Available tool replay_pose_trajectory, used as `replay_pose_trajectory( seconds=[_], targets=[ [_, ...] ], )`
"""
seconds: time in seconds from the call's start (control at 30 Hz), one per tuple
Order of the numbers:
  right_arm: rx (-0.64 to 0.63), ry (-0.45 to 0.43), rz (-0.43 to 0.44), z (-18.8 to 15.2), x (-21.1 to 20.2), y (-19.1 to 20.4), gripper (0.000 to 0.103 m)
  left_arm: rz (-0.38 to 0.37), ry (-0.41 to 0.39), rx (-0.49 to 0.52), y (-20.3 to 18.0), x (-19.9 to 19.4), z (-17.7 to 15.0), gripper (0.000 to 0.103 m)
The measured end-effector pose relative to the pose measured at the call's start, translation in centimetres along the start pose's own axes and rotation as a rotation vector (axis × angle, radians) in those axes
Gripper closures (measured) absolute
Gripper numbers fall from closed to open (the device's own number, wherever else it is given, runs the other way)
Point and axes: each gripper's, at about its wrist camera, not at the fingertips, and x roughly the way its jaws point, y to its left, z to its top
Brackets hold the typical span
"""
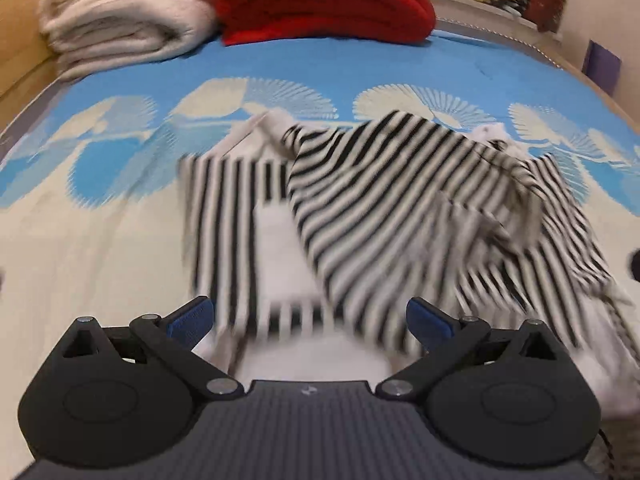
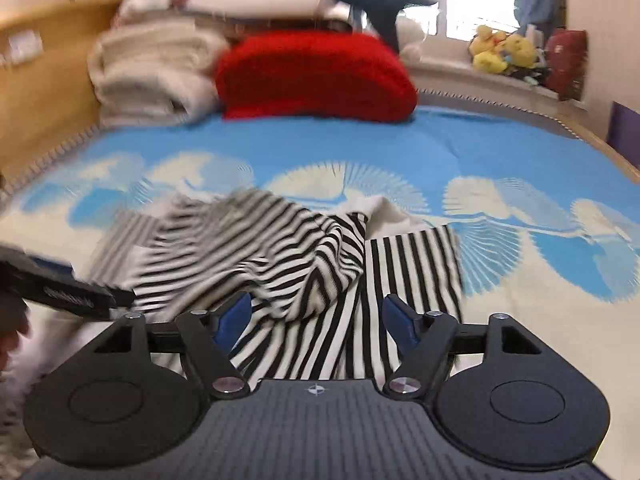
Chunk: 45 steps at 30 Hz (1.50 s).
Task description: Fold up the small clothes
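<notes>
A small black-and-white striped garment (image 1: 380,208) lies crumpled on the bed, with a flat striped part on its left and a bunched part on its right. It also shows in the right wrist view (image 2: 320,264), bunched at the middle, flat at the right. My left gripper (image 1: 310,316) is open, its blue-padded fingers (image 1: 192,320) spread just above the garment's near edge. My right gripper (image 2: 316,316) is open over the garment's near edge, holding nothing. The left gripper's black body (image 2: 60,292) shows at the left of the right wrist view.
The bed has a blue and cream patterned cover (image 1: 120,160). At its far end lie a folded cream blanket (image 1: 120,20) and a folded red blanket (image 1: 320,0). Yellow plush toys (image 2: 504,52) sit on a sill at the back right. A wooden bed frame (image 2: 40,80) is at the left.
</notes>
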Motion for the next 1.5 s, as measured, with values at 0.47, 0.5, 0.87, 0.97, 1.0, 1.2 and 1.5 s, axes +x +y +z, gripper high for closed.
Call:
replay_pose_trajectory(
  seconds=[0.47, 0.5, 0.87, 0.97, 1.0, 1.2, 1.5],
  targets=[
    [0.029, -0.017, -0.019, -12.7, -20.8, 5.0, 0.021, 0.037, -0.045, 0.025, -2.1, -17.0, -16.7, 0.000],
    [0.021, -0.022, -0.024, -13.3, -21.5, 5.3, 0.021, 0.042, -0.052, 0.025, -2.1, -17.5, -17.2, 0.000],
    [-0.003, -0.031, -0.052, -15.8, -24.4, 6.4, 0.021, 0.055, -0.094, 0.013, -1.9, -21.1, -19.9, 0.000],
    [-0.001, -0.029, -0.054, -15.9, -24.5, 6.4, 0.021, 0.051, -0.096, 0.016, -2.1, -21.3, -19.9, 0.000],
    [0.000, -0.027, -0.056, -15.9, -24.5, 6.4, 0.021, 0.051, -0.098, 0.015, -2.2, -21.3, -19.9, 0.000],
    [0.022, 0.005, -0.066, -15.9, -23.6, 5.9, 0.021, 0.051, -0.096, 0.024, -2.2, -20.8, -19.8, 0.000],
    [0.044, 0.075, -0.074, -16.0, -20.7, 4.9, 0.021, 0.066, -0.041, -0.013, -1.2, -18.0, -18.9, 0.000]
  ],
)
